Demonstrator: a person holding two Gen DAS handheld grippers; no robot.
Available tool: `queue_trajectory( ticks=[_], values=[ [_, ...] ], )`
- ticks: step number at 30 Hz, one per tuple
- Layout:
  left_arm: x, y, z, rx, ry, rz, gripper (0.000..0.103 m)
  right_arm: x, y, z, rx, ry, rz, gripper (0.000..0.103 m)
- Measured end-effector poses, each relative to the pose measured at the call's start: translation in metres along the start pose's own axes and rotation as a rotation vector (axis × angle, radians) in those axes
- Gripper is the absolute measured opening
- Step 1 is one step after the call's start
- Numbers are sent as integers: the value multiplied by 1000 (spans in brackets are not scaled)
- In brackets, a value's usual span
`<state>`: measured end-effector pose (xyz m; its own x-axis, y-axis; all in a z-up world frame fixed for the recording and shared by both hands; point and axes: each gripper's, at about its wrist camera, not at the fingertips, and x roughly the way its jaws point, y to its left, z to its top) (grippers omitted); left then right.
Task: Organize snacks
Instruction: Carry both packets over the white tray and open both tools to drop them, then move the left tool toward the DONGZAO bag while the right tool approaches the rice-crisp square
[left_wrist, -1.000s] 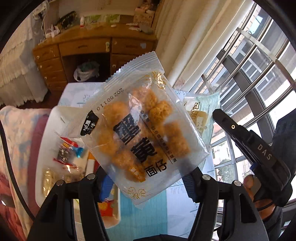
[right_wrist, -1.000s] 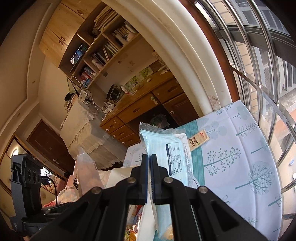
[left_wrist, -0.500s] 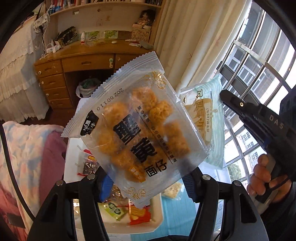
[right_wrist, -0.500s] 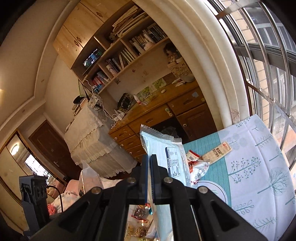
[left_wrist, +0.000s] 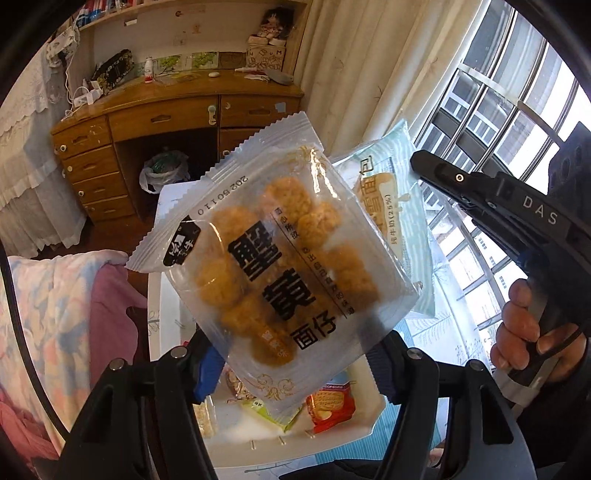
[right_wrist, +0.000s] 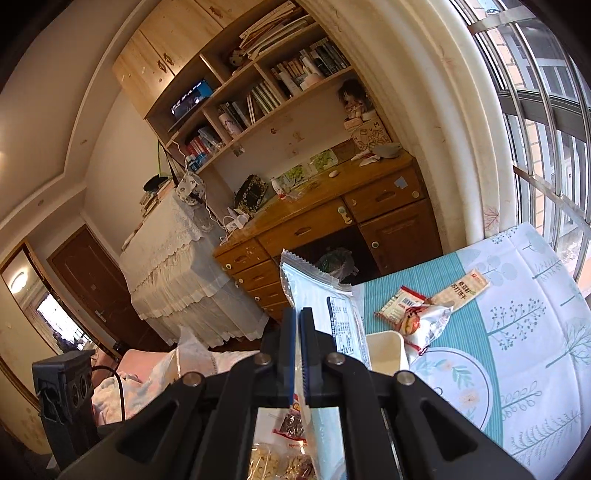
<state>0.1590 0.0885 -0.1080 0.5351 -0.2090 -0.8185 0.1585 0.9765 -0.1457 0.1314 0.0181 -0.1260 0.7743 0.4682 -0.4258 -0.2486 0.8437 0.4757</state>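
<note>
Right now each claw carries a snack above the white tray (left_wrist: 373, 424): the left claw (left_wrist: 295, 354), jaws half apart, holds the clear packet of golden puffs (left_wrist: 280, 266); the right claw (right_wrist: 298, 325), pinched tight, grips the pale blue packet (right_wrist: 317, 291). Next, I'd judge, each gets lowered into a free compartment. Loose snacks (right_wrist: 417, 314) wait on the tabletop (right_wrist: 517, 332) beyond. Packets hide most of the tray's dividers.
</note>
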Motion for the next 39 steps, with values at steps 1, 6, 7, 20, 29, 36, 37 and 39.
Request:
queue_trajectory(
  ticks=[1,6,7,20,29,36,37,39],
  values=[
    [1,4,1,1,6,-2,66,3,3,-3,-2,7,-2,3],
    [3,15,0,13,13,-5,67,18,14,-13,-27,50,-36,3],
    [1,15,0,14,0,-9,68,20,16,-14,-32,59,-38,4],
    [-7,11,-4,9,-29,-13,77,14,20,-16,-38,56,-34,6],
    [-11,-4,-6,-17,-37,-18,77,-7,8,-12,-56,67,-35,15],
    [-8,-33,-6,-48,-30,-5,77,-26,-9,-3,-76,81,-25,27],
    [-7,-37,-6,-53,-29,-6,77,-28,-12,-2,-80,83,-26,28],
    [-6,-46,-7,-63,-28,-7,77,-34,-18,1,-87,90,-26,33]
  ],
)
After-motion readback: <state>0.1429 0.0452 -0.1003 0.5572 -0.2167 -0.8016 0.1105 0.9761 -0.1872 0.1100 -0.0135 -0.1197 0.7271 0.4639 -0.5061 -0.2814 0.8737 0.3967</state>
